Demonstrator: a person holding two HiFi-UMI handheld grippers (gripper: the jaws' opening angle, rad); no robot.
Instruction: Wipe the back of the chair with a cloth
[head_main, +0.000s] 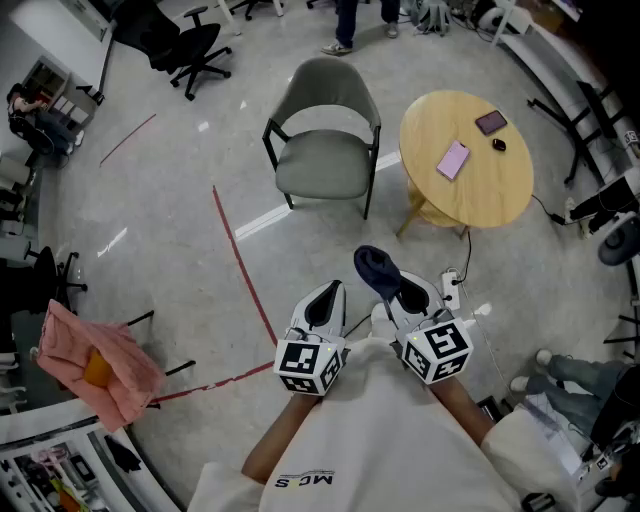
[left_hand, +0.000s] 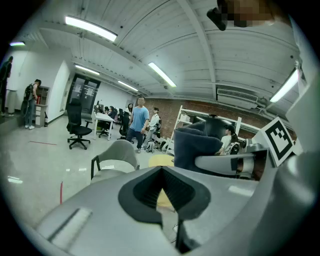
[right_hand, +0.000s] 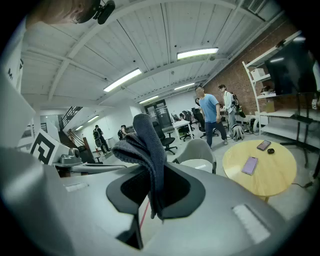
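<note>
One dark blue cloth, bunched, pinched in the right gripper. Left gripper clenched, empty. One grey-green chair, well apart.

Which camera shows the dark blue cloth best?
The right gripper view: the cloth hangs large, pinched in the right tongs. The head view shows it small and far; the left gripper view shows only its side.
</note>
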